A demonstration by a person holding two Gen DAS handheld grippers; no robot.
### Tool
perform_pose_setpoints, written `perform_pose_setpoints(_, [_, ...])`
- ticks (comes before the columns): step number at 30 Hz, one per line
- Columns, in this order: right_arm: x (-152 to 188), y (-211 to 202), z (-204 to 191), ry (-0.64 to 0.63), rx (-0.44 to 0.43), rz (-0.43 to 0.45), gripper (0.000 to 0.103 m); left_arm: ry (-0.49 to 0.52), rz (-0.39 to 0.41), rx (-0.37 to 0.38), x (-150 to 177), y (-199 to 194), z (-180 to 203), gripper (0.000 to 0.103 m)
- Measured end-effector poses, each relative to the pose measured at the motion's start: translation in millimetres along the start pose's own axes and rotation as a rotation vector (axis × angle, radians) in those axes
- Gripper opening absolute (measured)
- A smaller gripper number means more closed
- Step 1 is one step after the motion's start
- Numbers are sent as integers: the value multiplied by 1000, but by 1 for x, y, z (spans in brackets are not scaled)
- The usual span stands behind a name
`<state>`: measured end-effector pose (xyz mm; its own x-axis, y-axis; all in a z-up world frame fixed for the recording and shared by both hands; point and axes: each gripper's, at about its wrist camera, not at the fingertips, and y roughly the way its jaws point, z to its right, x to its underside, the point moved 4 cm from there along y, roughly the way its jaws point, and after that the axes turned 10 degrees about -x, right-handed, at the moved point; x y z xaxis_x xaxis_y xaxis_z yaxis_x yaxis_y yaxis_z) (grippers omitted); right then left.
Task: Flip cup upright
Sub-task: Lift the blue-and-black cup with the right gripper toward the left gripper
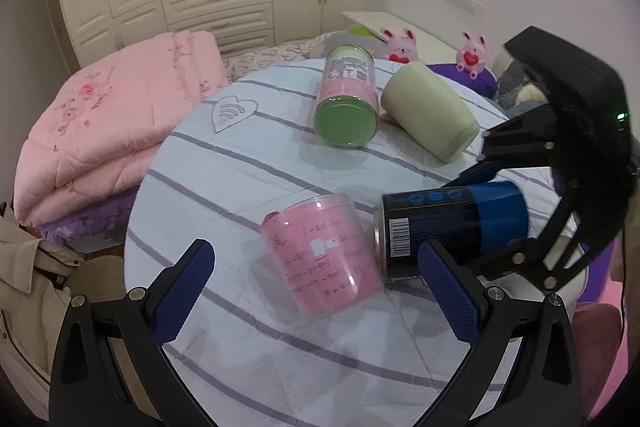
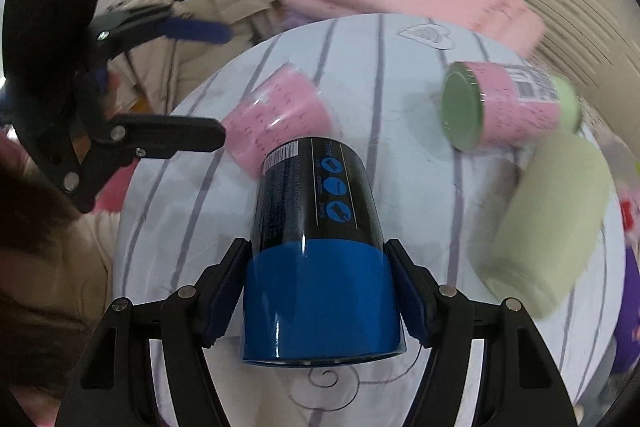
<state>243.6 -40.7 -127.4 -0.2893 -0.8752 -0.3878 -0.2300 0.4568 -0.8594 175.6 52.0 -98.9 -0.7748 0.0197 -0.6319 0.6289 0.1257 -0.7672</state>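
A blue-and-black cup (image 2: 320,267) lies on its side on the round striped table (image 1: 240,187). My right gripper (image 2: 320,291) is shut on its blue end; it also shows in the left wrist view (image 1: 452,227). A pink cup (image 1: 320,255) lies on its side right beside it, directly in front of my left gripper (image 1: 316,291), which is open and empty just short of it. The pink cup also shows in the right wrist view (image 2: 276,115).
A pink-and-green jar (image 1: 348,99) and a pale green cup (image 1: 428,111) lie on their sides at the table's far side. A folded pink quilt (image 1: 112,123) is off the left edge, plush toys (image 1: 472,55) behind, a beige jacket (image 1: 24,299) at near left.
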Motion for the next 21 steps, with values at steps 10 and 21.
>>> perform_pose_setpoints(10, [12,-9,14,-7,145,6,80,39,-19,8,-6,10,19,103])
perform_pose_setpoints(21, [36,-21,21,31,168,26,80,126,-8,18,-19,15,42,103])
